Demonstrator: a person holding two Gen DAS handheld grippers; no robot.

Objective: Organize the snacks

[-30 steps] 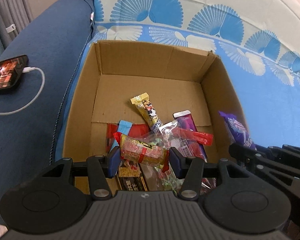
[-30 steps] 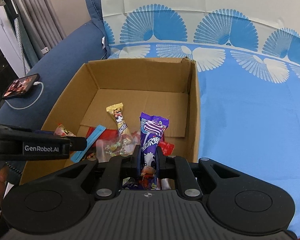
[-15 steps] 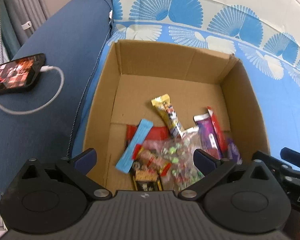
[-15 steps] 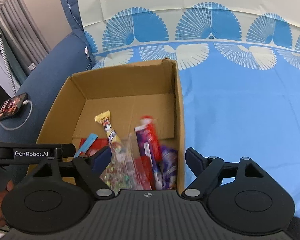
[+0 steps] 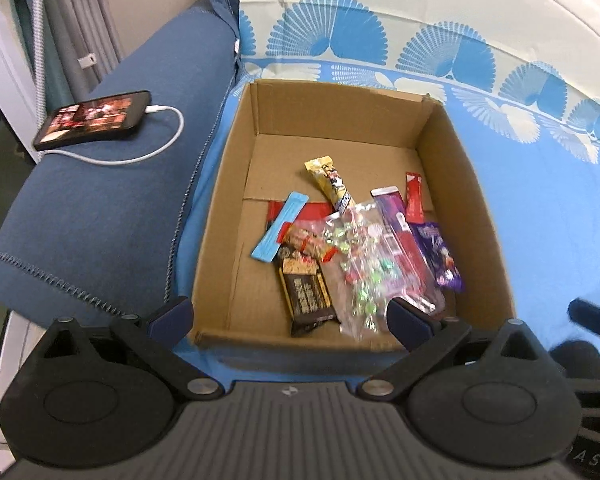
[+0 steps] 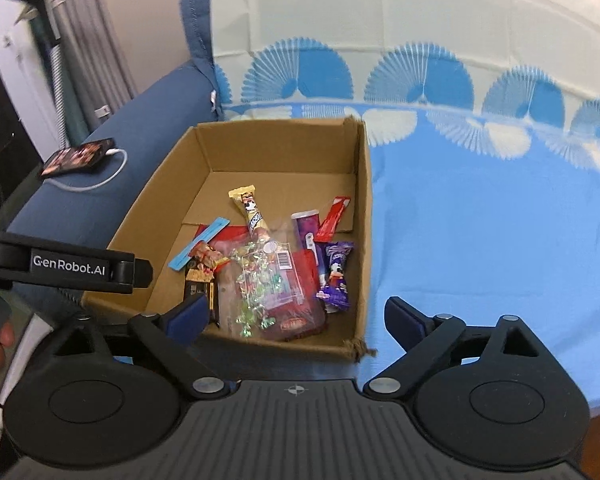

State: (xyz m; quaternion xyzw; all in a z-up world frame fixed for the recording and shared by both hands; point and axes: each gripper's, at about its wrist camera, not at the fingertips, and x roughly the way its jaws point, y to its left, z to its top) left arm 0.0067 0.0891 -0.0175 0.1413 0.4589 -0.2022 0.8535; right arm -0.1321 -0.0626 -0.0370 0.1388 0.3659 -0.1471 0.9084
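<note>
Overhead, left gripper [image 5: 288,316] and right gripper [image 6: 296,314], jaws released, above cardboard box [image 5: 480,216].

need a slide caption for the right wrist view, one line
Right gripper open above a cardboard box of mixed snacks on a blue-patterned sofa cover.
</note>
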